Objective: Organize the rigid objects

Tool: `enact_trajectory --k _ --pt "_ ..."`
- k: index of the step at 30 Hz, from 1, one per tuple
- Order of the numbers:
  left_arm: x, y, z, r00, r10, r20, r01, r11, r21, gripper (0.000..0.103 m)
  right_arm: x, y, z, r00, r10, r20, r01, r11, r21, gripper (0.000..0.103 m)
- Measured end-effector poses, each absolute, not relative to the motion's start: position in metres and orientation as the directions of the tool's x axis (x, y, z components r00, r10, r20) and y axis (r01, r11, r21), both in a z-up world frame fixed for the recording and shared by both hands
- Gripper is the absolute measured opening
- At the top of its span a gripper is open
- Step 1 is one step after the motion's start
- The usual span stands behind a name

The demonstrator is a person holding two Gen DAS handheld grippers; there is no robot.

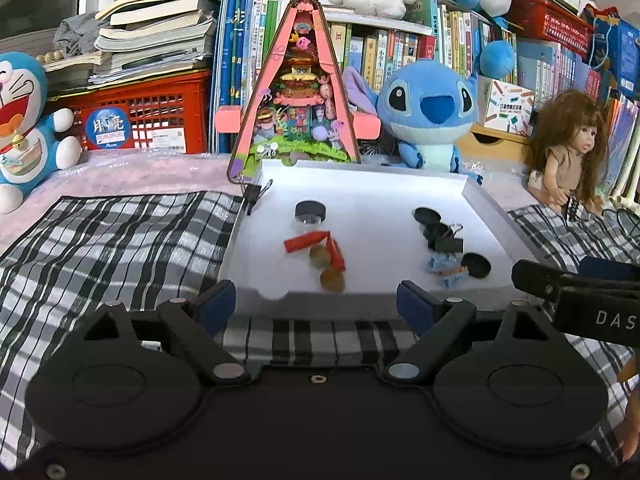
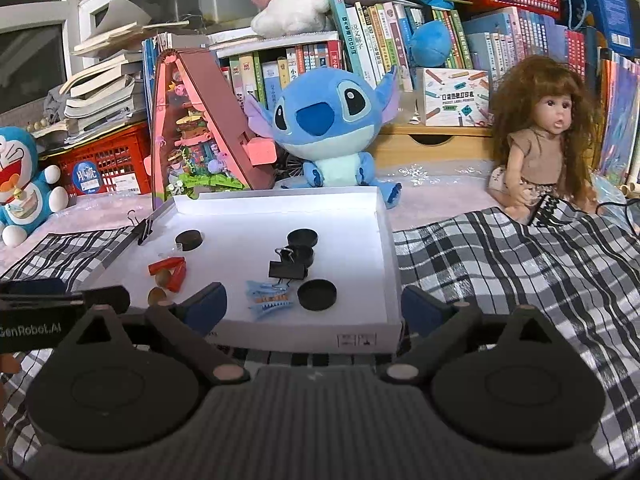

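Observation:
A white shallow box (image 1: pixel 476 196) (image 2: pixel 390 264) lies on a checked cloth and holds small items: red crayon-like pieces (image 1: pixel 308 239) (image 2: pixel 166 265), brown coins (image 1: pixel 332 280) (image 2: pixel 157 295), black round lids (image 1: pixel 476 265) (image 2: pixel 317 295), a black-capped jar (image 1: pixel 310 212) (image 2: pixel 189 239), black binder clips (image 1: pixel 444 240) (image 2: pixel 288 268) and blue hair clips (image 1: pixel 446 270) (image 2: pixel 268 302). My left gripper (image 1: pixel 316 304) is open and empty at the box's near edge. My right gripper (image 2: pixel 316 306) is open and empty, its fingers astride the box's near right part.
A binder clip (image 1: pixel 254 196) (image 2: pixel 142 229) sits on the box's left rim. Behind stand a pink triangular toy house (image 1: pixel 296 92) (image 2: pixel 192 128), a Stitch plush (image 1: pixel 432 112) (image 2: pixel 328 128), a doll (image 1: pixel 568 148) (image 2: pixel 548 136), a Doraemon plush (image 1: pixel 24 128), a red crate and bookshelves.

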State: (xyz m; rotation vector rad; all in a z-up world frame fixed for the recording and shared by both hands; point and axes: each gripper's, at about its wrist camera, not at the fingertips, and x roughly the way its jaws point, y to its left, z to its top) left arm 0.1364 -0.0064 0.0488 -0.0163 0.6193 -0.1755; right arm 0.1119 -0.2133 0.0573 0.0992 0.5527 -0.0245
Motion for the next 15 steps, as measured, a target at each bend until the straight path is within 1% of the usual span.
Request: enact_trajectory --k 7,15 --pt "0.128 -0.002 0.041 0.794 -0.147 -0.59 0.143 0.988 -0.053 0.087 0.099 -0.207 0.051 0.852 -0.008 -0.523 0.039 0.998 0.049 0.102" --pt "0.127 0.003 0.027 0.78 -0.116 -0.615 0.119 0.992 -0.036 0.088 0.096 -0.204 0.039 0.837 -0.021 -0.546 0.053 0.998 0.045 0.103"
